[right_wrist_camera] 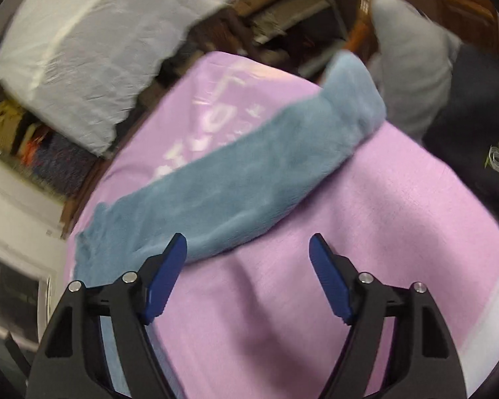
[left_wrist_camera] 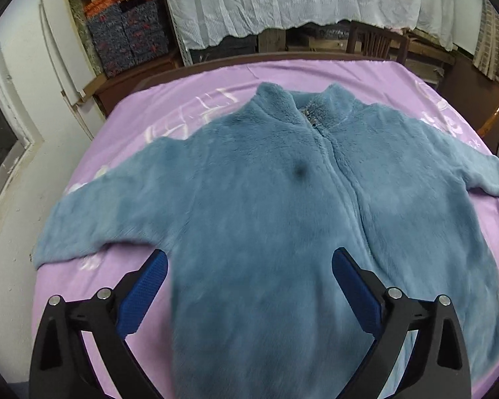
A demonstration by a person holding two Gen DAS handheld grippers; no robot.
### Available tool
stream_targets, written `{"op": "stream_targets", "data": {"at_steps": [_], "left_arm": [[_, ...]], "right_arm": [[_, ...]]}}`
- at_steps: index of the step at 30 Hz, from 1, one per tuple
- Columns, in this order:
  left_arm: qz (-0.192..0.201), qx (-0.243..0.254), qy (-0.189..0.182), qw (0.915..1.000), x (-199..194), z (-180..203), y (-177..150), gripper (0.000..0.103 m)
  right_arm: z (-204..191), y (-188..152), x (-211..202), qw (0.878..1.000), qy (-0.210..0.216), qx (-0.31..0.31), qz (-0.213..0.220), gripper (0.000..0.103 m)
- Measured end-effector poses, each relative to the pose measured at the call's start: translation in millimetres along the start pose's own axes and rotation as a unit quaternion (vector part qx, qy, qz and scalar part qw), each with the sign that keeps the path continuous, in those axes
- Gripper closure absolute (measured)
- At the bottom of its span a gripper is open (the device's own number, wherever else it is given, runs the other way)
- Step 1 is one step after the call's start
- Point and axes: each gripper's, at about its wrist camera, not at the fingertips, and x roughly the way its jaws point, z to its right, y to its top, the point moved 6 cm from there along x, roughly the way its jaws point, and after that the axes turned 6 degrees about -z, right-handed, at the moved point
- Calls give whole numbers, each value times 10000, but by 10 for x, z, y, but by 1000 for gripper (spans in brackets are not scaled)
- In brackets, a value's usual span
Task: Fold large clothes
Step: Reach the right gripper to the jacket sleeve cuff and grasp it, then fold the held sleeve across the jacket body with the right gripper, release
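Fluffy blue zip-front fleece jacket (left_wrist_camera: pixel 266 206) lay flat on lilac cloth-covered table (left_wrist_camera: pixel 189 106); left gripper (left_wrist_camera: pixel 249 286) and right gripper (right_wrist_camera: pixel 248 266) both released, empty; folding apparently unstarted, 1 sleeve (right_wrist_camera: pixel 216 179) likely needing grasping next.

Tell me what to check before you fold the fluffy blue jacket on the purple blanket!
1. Fluffy blue zip-up jacket lies spread flat, front up: ok.
2. Zipper closed up to the collar: ok.
3. Both sleeves stretched out sideways: ok; the sleeve in the right view lies straight.
4. Left gripper open, nothing pinched: ok.
5. Right gripper open, over the purple blanket, nothing between its jaws: ok.
6. Jacket's bottom hem smooth: cannot tell, out of view.
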Motion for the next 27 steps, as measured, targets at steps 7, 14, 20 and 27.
{"op": "stream_targets", "data": {"at_steps": [7,14,20,27], "left_arm": [[-275,8,-61,9996,369,164,302,4],[-459,-117,-224,9986,648,98,226,3],[-424,-211,-274,9985,642,65,183,3],[-376,-249,-312,9985,640,71,168,3]], "right_arm": [[120,432,96,9967,78,717,385,41],[302,713,-197,9868,465,679,1391,92],[543,667,-127,9868,418,1105,1110,89],[563,678,-88,9855,496,1162,1132,69]]}}
